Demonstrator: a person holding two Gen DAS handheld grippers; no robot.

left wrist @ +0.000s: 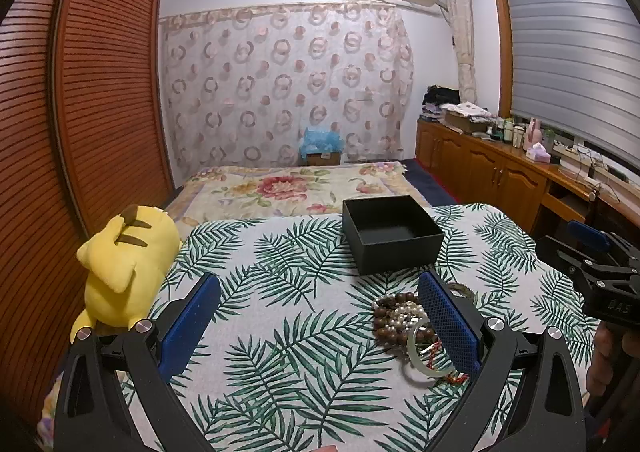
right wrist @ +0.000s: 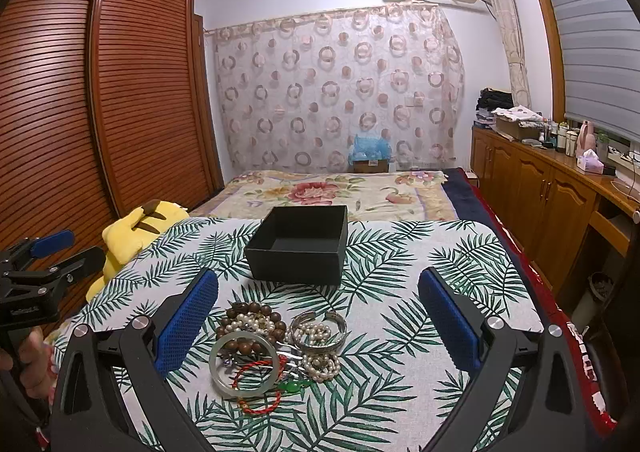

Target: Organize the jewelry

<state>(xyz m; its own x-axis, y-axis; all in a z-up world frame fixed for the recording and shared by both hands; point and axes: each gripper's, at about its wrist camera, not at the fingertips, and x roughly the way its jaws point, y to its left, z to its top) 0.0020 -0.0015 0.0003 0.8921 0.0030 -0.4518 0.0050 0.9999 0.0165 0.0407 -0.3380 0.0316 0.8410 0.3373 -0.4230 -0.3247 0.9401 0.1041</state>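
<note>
Both hand-held grippers, left [left wrist: 320, 316] and right [right wrist: 318, 308], gape wide, holding nothing. Jewelry pile [right wrist: 276, 348] (beads, pearls, bangles) lies near black box [right wrist: 298, 244] on table [right wrist: 440, 292].

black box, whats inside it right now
The black box looks empty: both views show only its dark bare floor. The near wall hides the front strip of the floor. The jewelry pile lies outside, on the leaf-print cloth.

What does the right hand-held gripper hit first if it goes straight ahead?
Probably the tangled pile of bead, pearl and bangle bracelets lying between the open fingers of the right hand-held gripper. Beyond it stands the open black square box. Height above the cloth is unclear.
</note>
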